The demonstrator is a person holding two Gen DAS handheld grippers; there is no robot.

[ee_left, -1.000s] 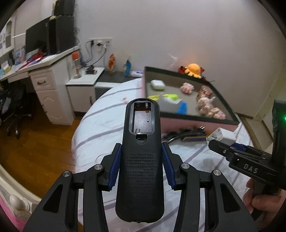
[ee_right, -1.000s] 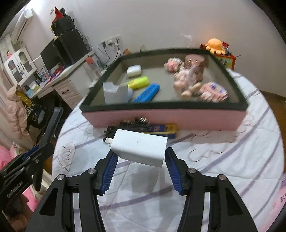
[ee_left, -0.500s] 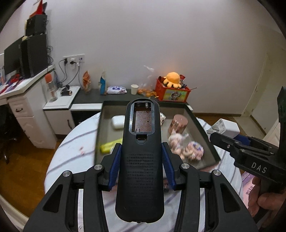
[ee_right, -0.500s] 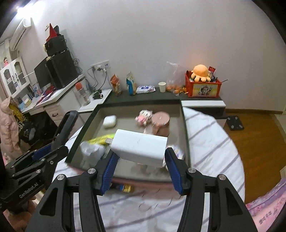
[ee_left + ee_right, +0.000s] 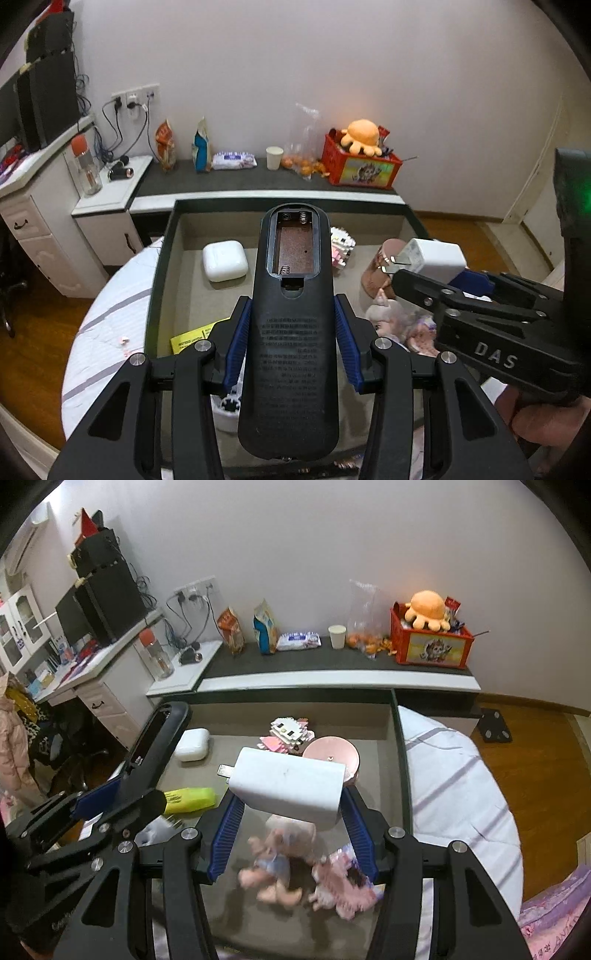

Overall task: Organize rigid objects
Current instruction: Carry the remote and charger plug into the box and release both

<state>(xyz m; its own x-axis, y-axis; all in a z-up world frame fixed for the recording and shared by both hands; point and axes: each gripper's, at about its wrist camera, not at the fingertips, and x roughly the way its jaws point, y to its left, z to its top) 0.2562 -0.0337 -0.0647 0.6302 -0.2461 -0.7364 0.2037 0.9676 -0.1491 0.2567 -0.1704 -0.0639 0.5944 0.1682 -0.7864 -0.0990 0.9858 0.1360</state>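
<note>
Left tool (image 5: 291,347) pinching my black remote (image 5: 291,332), battery bay up, over the tray (image 5: 162,251) | right tool (image 5: 291,834) clamped on white charger (image 5: 288,786) above the dolls (image 5: 280,864) | below: earbud case (image 5: 224,260), pink cup (image 5: 332,757), yellow highlighter (image 5: 192,799), brick figure (image 5: 290,733) crowding the floor.

In the tray (image 5: 400,760) the earbud case (image 5: 192,744) lies left of the pink cup (image 5: 334,755) (dolls (image 5: 280,864) nearer), block figure (image 5: 290,731) behind.
</note>
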